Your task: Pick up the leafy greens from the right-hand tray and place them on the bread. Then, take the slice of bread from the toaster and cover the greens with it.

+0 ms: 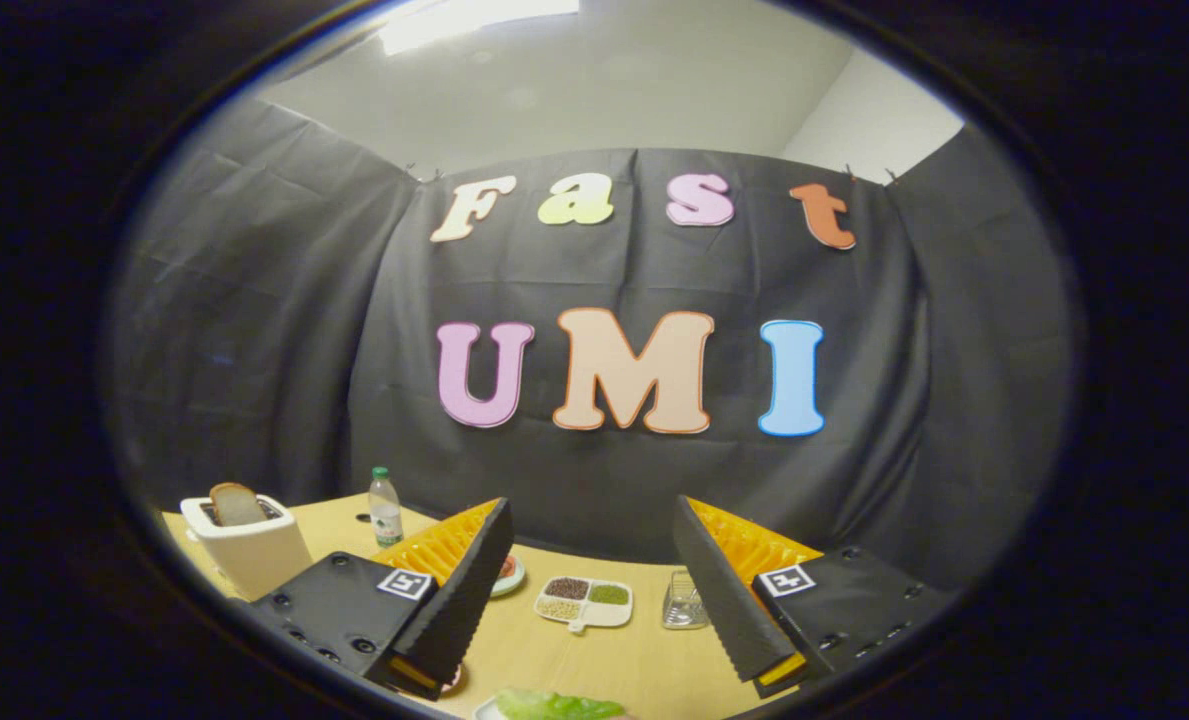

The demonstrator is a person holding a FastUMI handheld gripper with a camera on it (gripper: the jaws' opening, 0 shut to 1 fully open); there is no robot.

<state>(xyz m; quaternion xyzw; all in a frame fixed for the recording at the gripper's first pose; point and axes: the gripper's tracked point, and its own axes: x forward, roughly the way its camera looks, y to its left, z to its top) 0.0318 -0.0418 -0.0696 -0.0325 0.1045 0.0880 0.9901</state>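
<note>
Greens lie low between spread fingers, nothing held yet

Leafy greens (557,706) lie at the near edge of the table, low between the two fingers and a little nearer than their tips; they show as a pale, crinkled green leaf, flat and loose, resting on something white whose shape I cannot make out, most likely the tray; most of the leaf is cut off, so its size and how many leaves there are cannot be told. The gripper (594,670) hangs above them with its jaws spread wide and nothing between them; that open stance, judged from the task, suits a drop onto the leaf, since thin greens need both fingers to close around them from the sides. Just beyond the fingers, on the tan table (644,670), sit a white divided dish (584,602) with dark, pale and green fillings, and beside it a small clear container (684,602); a round plate (507,575) peeks out past the left finger, its contents partly hidden. Farther off to the left stands the white toaster (249,545) with a slice of bread (236,503) standing up out of its slot, upright and easy to pinch from above, which fits the later step; a small water bottle (385,508) stands near it; the bread that the greens must go on cannot be identified.
</note>
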